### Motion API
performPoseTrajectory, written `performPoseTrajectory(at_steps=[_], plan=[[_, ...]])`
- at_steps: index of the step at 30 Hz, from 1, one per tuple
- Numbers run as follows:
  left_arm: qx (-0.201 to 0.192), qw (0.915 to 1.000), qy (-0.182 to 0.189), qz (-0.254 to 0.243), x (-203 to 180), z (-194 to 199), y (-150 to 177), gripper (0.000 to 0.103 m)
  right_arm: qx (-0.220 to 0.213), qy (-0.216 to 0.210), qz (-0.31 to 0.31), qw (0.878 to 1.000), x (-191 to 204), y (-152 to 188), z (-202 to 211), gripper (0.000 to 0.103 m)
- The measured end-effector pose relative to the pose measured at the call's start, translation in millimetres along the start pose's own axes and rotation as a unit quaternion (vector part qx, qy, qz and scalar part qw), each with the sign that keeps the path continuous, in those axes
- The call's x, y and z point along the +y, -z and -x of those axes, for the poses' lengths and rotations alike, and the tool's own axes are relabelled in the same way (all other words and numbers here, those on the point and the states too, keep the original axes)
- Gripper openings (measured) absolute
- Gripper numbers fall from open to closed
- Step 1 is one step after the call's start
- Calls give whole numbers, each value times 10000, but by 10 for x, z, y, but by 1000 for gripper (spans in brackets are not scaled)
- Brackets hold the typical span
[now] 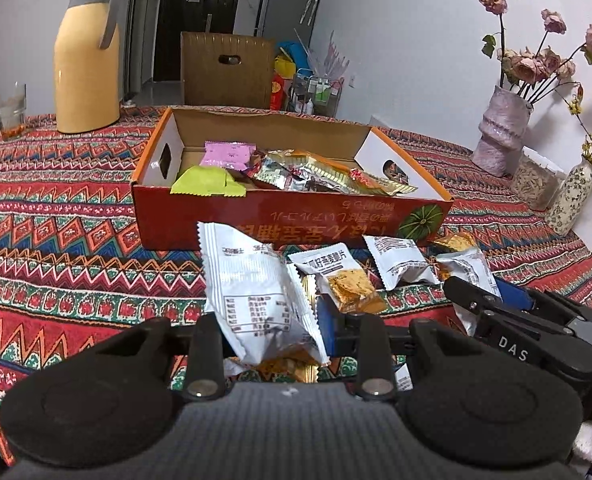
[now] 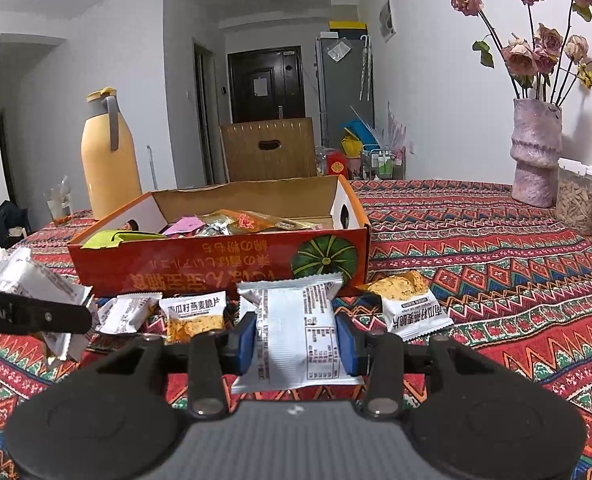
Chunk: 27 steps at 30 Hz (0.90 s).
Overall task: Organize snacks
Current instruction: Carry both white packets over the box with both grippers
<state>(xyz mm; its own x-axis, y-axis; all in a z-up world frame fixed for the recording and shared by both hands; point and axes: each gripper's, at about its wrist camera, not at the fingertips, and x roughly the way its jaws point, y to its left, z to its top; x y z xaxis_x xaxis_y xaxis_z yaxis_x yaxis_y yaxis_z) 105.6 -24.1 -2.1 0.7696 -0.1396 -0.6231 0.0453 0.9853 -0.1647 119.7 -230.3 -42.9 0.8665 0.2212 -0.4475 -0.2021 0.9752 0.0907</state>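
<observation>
My left gripper (image 1: 271, 332) is shut on a white snack packet (image 1: 251, 292), held upright above the table, its back label facing the camera. My right gripper (image 2: 296, 344) is shut on another white packet (image 2: 296, 332), its blue pads pressing both sides. An open orange cardboard box (image 1: 296, 216) lies just beyond both grippers and holds several mixed snacks, among them pink and green packets. Loose white packets (image 1: 336, 276) (image 1: 400, 264) lie on the cloth in front of the box, also seen in the right wrist view (image 2: 193, 312) (image 2: 412, 308). One finger (image 2: 55, 316) of the left gripper shows at the far left.
A patterned red tablecloth (image 1: 55, 240) covers the table. A yellow thermos jug (image 1: 87, 60) and a glass (image 1: 9, 110) stand at the back left. At the right are a pink vase with roses (image 1: 500, 128), a seed jar (image 1: 536, 184) and a small flowered vase (image 1: 568, 196). A wooden chair back (image 1: 225, 70) rises behind the box.
</observation>
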Motion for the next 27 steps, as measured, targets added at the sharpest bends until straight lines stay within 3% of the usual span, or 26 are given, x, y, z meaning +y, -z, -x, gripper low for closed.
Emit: performPoseTrajectory(at_steps=[9, 27], plan=[[400, 9992, 4, 77, 15, -223, 108, 30, 35, -21, -19, 10000, -2, 20, -13, 40], [47, 10000, 19, -70, -17, -12, -50, 19, -46, -73, 23, 10000, 29, -79, 28, 40]])
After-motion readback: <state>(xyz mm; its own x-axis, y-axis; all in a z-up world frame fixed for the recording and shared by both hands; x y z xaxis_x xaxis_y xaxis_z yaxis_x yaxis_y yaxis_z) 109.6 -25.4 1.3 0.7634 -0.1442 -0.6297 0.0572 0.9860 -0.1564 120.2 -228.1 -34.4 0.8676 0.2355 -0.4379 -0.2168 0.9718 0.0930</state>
